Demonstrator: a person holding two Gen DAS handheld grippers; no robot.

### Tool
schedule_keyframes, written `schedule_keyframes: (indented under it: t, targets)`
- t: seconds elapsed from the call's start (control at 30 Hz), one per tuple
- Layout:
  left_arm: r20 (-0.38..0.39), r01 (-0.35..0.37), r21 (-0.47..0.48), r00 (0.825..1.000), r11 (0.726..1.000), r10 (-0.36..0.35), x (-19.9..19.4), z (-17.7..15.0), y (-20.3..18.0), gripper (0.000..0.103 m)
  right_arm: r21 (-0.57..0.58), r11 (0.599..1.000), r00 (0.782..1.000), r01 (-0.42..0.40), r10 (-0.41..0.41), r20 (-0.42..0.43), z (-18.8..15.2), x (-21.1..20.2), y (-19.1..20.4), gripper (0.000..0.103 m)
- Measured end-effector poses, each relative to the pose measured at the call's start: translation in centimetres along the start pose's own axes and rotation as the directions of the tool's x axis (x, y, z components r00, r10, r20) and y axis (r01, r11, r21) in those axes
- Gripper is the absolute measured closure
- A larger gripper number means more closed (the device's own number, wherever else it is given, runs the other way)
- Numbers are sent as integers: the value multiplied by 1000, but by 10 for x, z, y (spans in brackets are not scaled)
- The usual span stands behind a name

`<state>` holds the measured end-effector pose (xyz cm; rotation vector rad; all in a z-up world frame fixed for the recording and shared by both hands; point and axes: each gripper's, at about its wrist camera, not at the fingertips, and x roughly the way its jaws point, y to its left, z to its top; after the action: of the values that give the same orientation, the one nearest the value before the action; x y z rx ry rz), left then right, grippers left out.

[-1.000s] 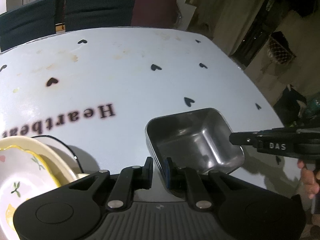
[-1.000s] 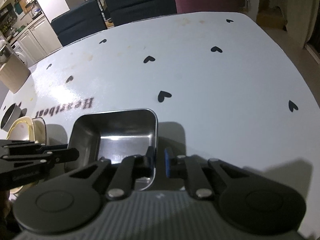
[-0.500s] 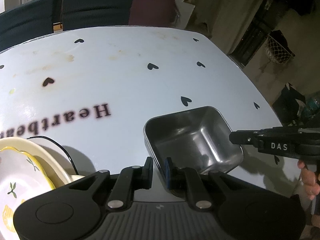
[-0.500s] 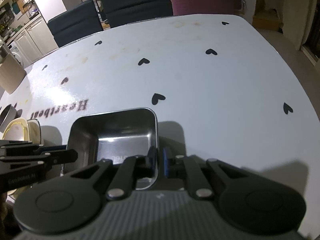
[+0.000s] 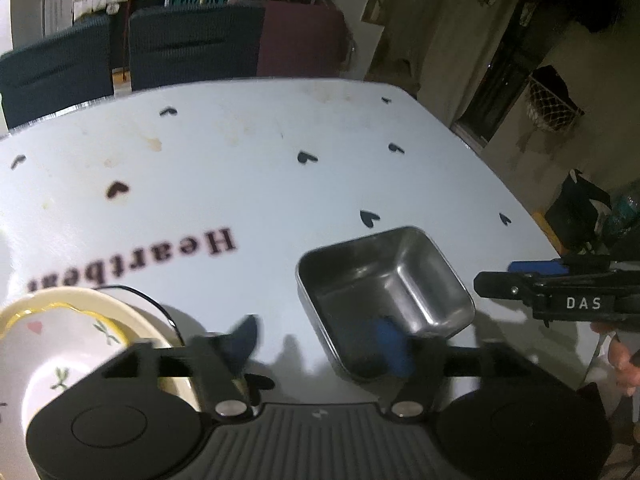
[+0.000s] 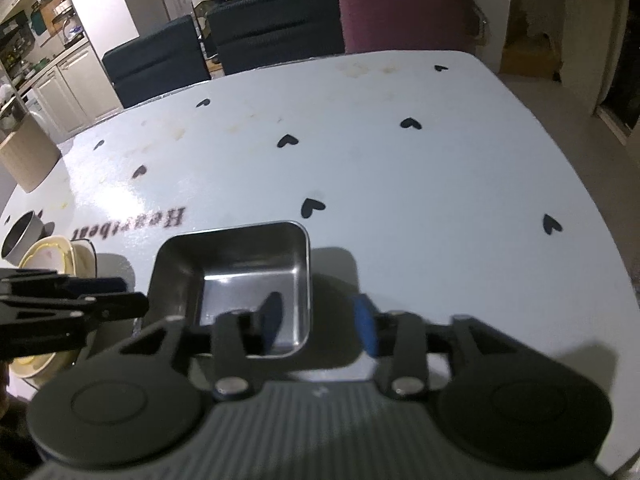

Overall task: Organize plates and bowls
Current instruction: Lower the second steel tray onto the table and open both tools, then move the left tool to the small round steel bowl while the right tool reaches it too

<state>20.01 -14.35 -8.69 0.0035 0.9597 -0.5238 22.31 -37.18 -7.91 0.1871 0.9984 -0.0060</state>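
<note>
Nearest, the left gripper (image 5: pixel 320 340) and right gripper (image 6: pixel 318 320) both stand with jaws spread, blue pads blurred; the jaws have just been opening, each straddling a wall of the tray without pressing it, where a second ago they pinched those rims. The square steel tray (image 5: pixel 380 292), shiny with rounded corners, sits on the glossy pale surface (image 5: pixel 280 184) printed with black hearts. Left of it lie stacked cream ceramic bowls (image 5: pixel 60 340) with scalloped yellow rims. Farther off stand dark upholstered chairs (image 6: pixel 276 28).
</note>
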Motion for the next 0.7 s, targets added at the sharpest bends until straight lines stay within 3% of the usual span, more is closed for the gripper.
schedule_keyframes:
  t: [0.07,0.13,0.27,0.5,0.7]
  targets:
    - [23,-1,-5,1000,1000,1,-8,0,3,10,4,1000,1000,14,-14,19,-2,-6,0,30]
    - [43,-1,-21,999,1000,2,-16,0,9,2,8,1000,999,26,-27,40,-2,-11,2,21]
    - [92,-37,-20,995,999,38,-32,1,24,0,16,999,995,36,-37,94,0,-19,10,0]
    - [154,-113,-88,980,990,126,-63,-3,75,0,-8,999,991,36,-35,129,12,-14,42,0]
    - [194,-192,-171,955,966,224,-94,-13,127,0,-51,999,989,-10,17,144,28,-1,91,0]
